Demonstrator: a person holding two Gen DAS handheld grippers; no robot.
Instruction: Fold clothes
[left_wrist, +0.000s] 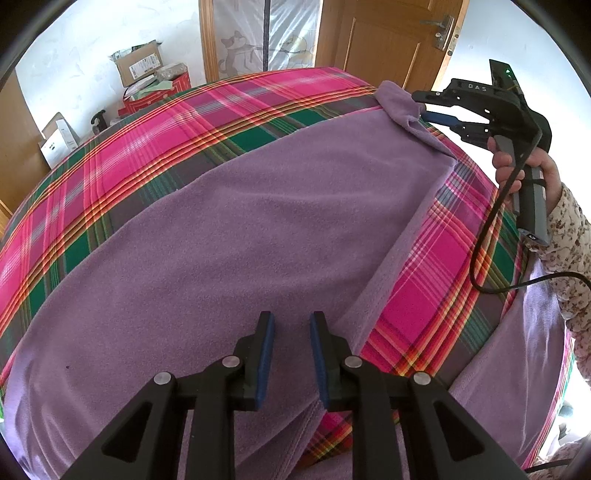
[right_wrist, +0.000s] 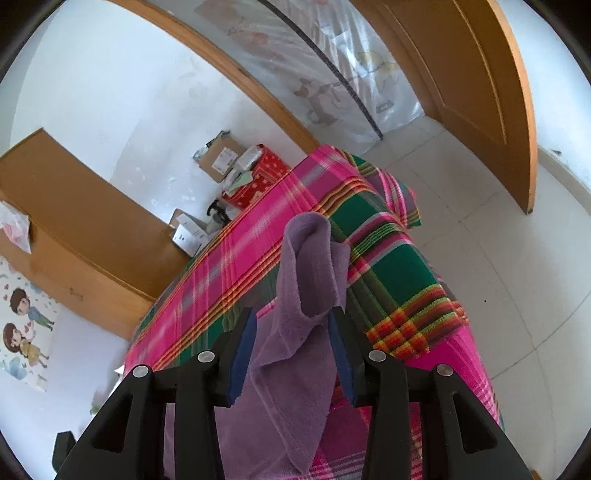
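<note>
Left wrist view gives us the whole layout, so we place everything against the purple fleece garment (left_wrist: 236, 236), which lies spread across the plaid cloth (left_wrist: 155, 125) covering the tabletop or bed; we cannot tell which it is. Most of the garment lies flat, with one long hemmed edge running diagonally along its right side and the plaid showing just beyond that edge.

At the garment's far right corner, our right gripper (left_wrist: 430, 110) has the corner raised off the plaid. From the right wrist view, that corner stands up as a loose curl of fleece (right_wrist: 314, 266) between the jaws, which sit fairly wide; the fabric brushes the right pad (right_wrist: 341, 354), but the left pad stands clear of it, so we judge this a loose hold, not a firm pinch. A hand in a floral sleeve (left_wrist: 569, 236) carries that tool beside the garment's right edge.

Our left gripper (left_wrist: 291, 350) hovers over the garment's near end, just inside the hemmed edge, jaws narrow with nothing between them.

To do this fold well, we should close the right jaws fully on the corner before carrying it across, or the curl may slip out. We should also pinch the near end of the same edge with the left, so both ends travel together and the fold line stays straight, then lay the edge down flat upon the garment's middle.
</note>
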